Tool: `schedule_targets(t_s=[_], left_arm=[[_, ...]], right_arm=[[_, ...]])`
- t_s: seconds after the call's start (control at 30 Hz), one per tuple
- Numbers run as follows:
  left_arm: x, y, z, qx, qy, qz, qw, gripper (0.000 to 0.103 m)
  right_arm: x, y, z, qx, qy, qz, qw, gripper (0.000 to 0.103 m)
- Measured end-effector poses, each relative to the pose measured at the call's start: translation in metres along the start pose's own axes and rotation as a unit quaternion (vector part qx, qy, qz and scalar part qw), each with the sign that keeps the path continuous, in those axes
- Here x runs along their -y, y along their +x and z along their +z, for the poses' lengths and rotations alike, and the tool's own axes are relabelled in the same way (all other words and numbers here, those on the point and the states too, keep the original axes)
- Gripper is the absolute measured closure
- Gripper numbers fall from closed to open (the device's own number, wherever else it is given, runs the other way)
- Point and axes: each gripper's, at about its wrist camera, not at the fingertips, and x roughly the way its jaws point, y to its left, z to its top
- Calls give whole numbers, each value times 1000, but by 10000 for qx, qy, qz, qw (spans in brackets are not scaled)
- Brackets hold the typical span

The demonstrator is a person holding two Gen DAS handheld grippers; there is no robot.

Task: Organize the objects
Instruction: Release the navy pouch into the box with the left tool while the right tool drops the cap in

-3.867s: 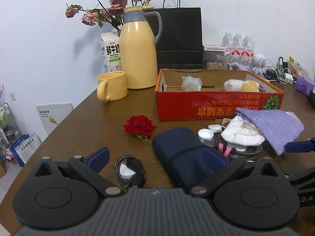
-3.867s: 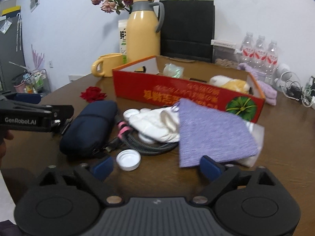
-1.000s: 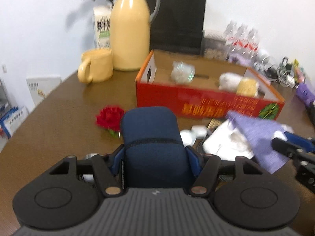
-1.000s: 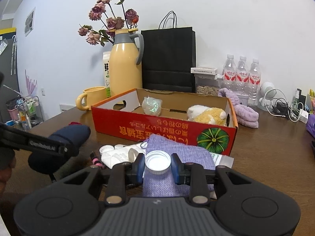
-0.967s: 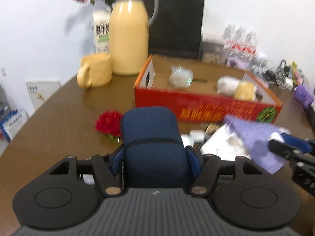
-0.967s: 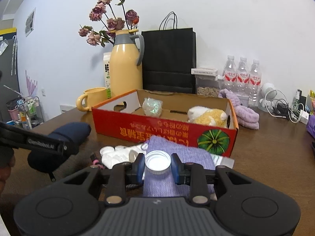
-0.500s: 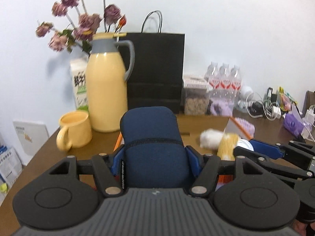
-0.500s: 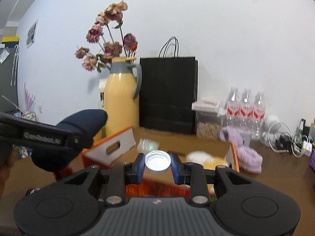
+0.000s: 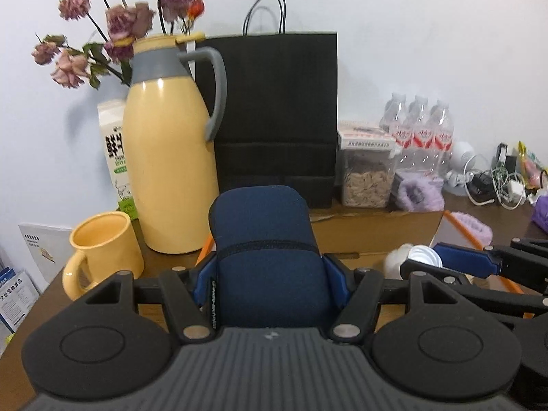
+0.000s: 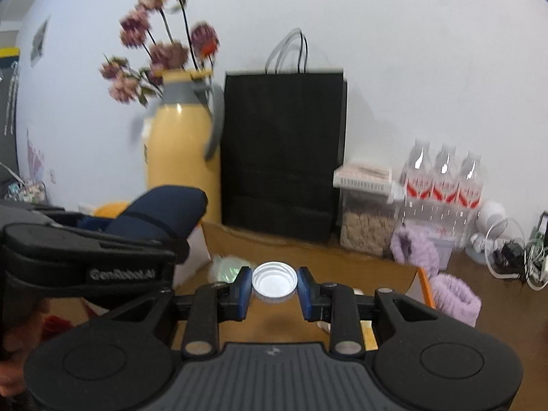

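Note:
My left gripper (image 9: 270, 270) is shut on a navy blue zipped pouch (image 9: 267, 239), which sticks out forward between the blue pads. A white bottle cap (image 10: 274, 282) sits open side up between the pads of my right gripper (image 10: 274, 286), which is shut on it. Both grippers hang side by side over the cardboard box (image 10: 308, 251) with the orange rim, the left one to the left of the right. In the right wrist view the pouch (image 10: 161, 215) juts over the box's left end. A clear wrapped item (image 10: 224, 267) lies inside the box.
Behind the box stand a yellow thermos jug (image 9: 167, 171) with dried roses, a black paper bag (image 9: 274, 120), a snack container (image 9: 366, 171) and water bottles (image 9: 421, 130). A yellow mug (image 9: 102, 250) sits at the left. Purple fluffy items (image 10: 452, 294) and cables (image 9: 496, 185) lie to the right.
Both grippers, open over the table at first, took the pouch and the cap. Over the last second they rose and moved forward over the box.

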Motion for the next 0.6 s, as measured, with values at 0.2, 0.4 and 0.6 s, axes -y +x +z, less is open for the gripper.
schedule_targets(t_s=[0.2, 0.4, 0.6], left_arm=[[-4, 28, -15, -303, 63, -108, 9995, 37], [-4, 39, -21, -684, 129, -173, 9974, 37], [-7, 40, -21, -657, 17, -58, 9978, 1]], right_arm=[[7, 26, -16, -498, 91, 33, 9987, 76], [4, 35, -24, -833, 22, -42, 9965, 75], [3, 31, -24, -866, 35, -196, 9960, 29]])
